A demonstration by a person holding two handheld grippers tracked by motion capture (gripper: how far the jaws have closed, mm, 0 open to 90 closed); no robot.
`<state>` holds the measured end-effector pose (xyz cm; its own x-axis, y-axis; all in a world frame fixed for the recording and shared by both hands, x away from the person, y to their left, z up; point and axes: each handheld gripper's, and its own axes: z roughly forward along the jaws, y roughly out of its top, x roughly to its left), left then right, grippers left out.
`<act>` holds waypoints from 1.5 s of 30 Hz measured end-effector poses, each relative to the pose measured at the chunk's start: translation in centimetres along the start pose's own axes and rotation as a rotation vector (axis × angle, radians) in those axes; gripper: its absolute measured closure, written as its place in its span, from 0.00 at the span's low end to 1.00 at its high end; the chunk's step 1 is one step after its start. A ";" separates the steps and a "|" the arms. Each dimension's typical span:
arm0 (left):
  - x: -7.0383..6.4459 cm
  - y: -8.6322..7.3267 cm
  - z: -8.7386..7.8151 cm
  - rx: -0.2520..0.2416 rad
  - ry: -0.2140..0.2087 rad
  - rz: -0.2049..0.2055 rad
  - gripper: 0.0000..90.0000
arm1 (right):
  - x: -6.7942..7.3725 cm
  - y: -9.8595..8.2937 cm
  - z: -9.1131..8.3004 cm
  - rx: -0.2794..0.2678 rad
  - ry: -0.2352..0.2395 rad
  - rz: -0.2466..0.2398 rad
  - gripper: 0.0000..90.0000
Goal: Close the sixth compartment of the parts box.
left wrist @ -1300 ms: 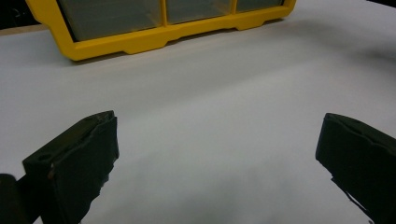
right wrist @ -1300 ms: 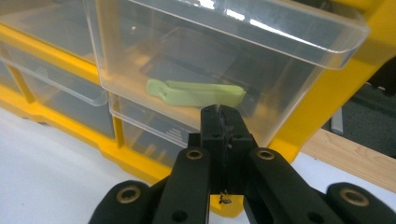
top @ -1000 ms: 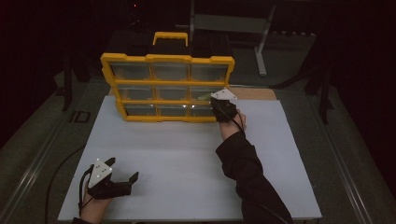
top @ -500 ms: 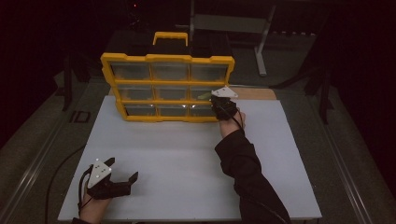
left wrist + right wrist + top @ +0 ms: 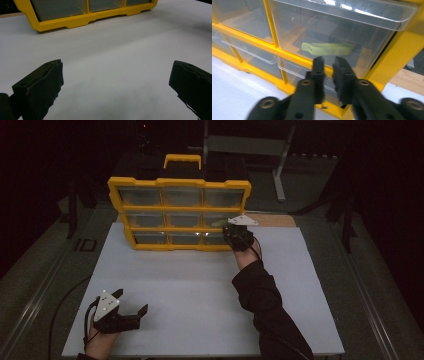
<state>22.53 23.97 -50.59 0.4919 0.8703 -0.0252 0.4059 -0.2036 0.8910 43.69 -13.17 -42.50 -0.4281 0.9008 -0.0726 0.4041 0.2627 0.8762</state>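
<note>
1. yellow-framed drawer cabinet standing upright at the far edge of the white board, nine clear drawers in three rows.
2. right gripper up against the cabinet's right column, jaws nearly together with a narrow gap between, at the yellow rail under the middle right drawer; whether anything is pinched cannot be told.
3. left gripper low over the near left of the board, jaws wide apart, nothing between them, well away from the cabinet.
4. likely step: getting hold of that drawer's front lip to draw it out. best done by seating the tips squarely on the lip, closing firmly, then pulling straight toward the body, level, without twisting, so the light cabinet does not tip or slide.
5. worth bringing the idle left tool up to brace the frame.
6. inside the middle right drawer: a pale green clip lying flat, lengthwise.
7. neighbouring drawers look empty through the clear plastic, though glare hides parts.
</note>
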 end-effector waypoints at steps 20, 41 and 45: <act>0.0 0.0 0.0 0.001 0.001 0.001 0.00 | 1.4 0.3 -1.1 0.027 0.186 0.023 0.11; 0.0 0.1 0.3 0.004 -0.001 -0.011 0.00 | 1.0 0.3 -1.8 -0.020 0.319 -0.066 0.10; 0.1 0.0 0.2 0.005 0.002 -0.010 0.00 | 0.9 0.5 -2.1 -0.041 0.358 -0.038 0.11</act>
<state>22.77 23.94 -50.68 0.4866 0.8730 -0.0330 0.4141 -0.1972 0.8886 41.84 -12.90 -41.11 -0.7013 0.7104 0.0595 0.3527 0.2733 0.8949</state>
